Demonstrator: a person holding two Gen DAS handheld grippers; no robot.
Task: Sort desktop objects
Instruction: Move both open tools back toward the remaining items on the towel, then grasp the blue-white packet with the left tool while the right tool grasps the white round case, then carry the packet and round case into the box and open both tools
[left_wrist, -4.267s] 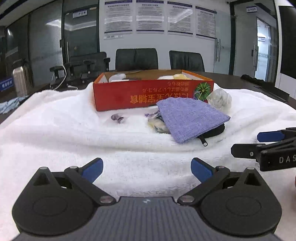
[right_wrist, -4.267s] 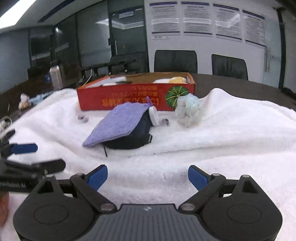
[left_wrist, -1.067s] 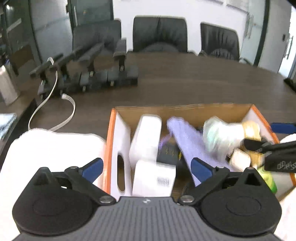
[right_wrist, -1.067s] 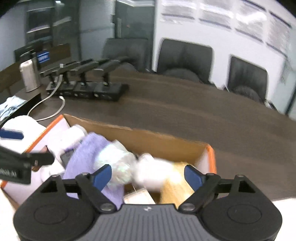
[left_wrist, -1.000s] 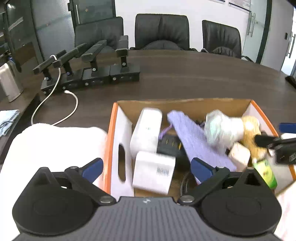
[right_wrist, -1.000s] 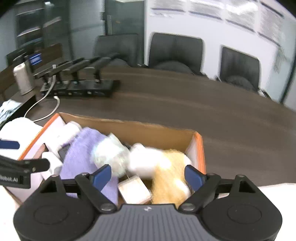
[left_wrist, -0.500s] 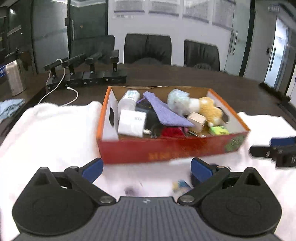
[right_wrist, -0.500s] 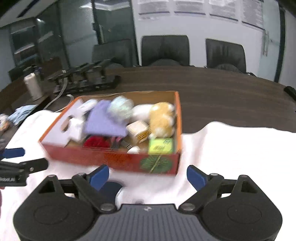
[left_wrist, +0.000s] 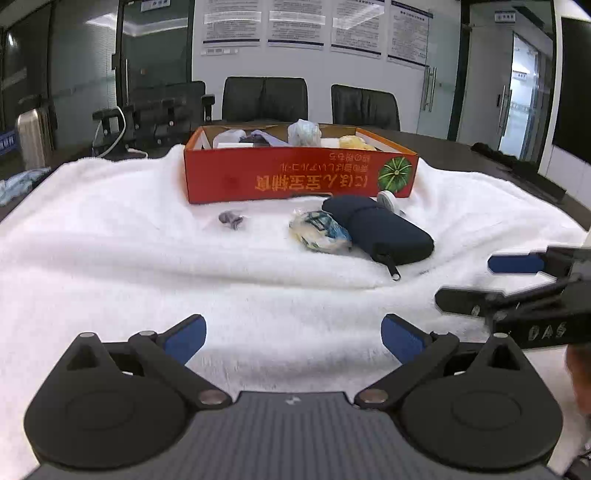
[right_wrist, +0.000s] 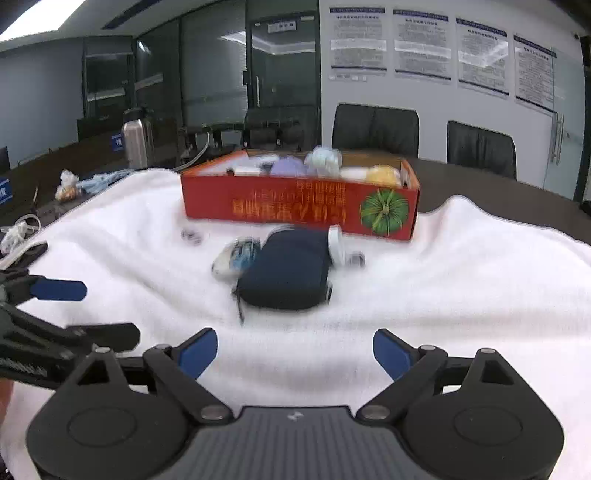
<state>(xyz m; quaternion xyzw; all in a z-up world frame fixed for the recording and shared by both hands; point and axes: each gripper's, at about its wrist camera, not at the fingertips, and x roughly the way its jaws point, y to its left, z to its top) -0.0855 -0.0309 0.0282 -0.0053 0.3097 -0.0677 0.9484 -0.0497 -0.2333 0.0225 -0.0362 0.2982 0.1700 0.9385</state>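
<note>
A red cardboard box (left_wrist: 301, 177) stands on the white towel (left_wrist: 110, 258) and holds several items, among them a purple cloth and a pale plastic wad. In front of it lie a dark navy zip pouch (left_wrist: 376, 229), a crinkled snack packet (left_wrist: 319, 230), a small purple object (left_wrist: 231, 218) and a white cap (left_wrist: 386, 201). The box (right_wrist: 299, 205) and pouch (right_wrist: 286, 275) also show in the right wrist view. My left gripper (left_wrist: 291, 338) is open and empty, low over the towel. My right gripper (right_wrist: 293, 350) is open and empty too, beside it.
A steel flask (right_wrist: 137, 138), cables and small bundles (right_wrist: 68, 186) sit on the dark table to the left. Black office chairs (left_wrist: 264, 98) stand behind the box. The towel has raised folds around the objects.
Both grippers have pulled back from above the box and dropped low over the towel. The purple cloth and pale wad, earlier on the towel, now lie in the box.
</note>
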